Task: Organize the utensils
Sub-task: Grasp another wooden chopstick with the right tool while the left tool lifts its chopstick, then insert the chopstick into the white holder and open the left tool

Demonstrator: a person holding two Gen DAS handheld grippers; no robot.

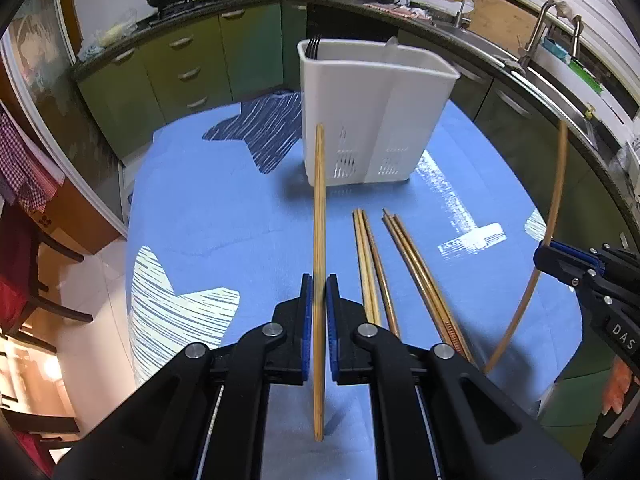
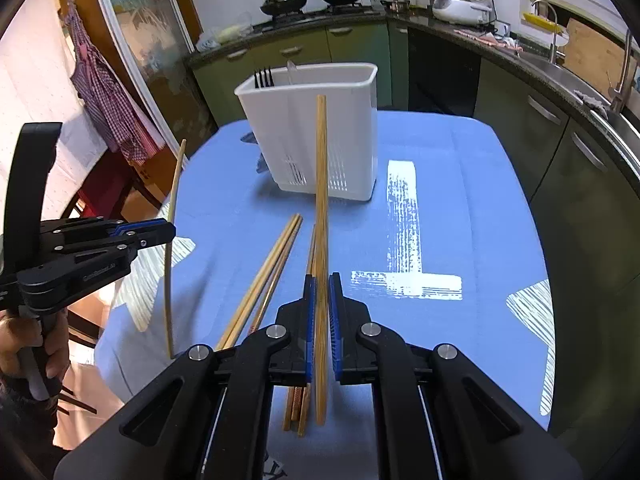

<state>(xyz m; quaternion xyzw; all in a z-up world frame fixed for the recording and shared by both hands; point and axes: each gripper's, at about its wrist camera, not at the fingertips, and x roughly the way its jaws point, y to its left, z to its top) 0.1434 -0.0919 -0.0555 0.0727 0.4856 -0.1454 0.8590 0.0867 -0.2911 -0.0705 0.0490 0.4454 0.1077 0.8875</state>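
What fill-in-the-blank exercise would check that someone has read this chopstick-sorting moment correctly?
1. Each gripper is shut on a single ____.
2. The white caddy stands on a ____ tablecloth.
3. Black ____ tines poke up from the caddy's corner.
4. The loose chopsticks on the table lie between the left gripper and the ____ gripper.

Missing words: chopstick; blue; fork; right

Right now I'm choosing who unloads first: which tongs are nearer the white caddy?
Cannot tell. Left tongs and right tongs both face the white caddy, well short.
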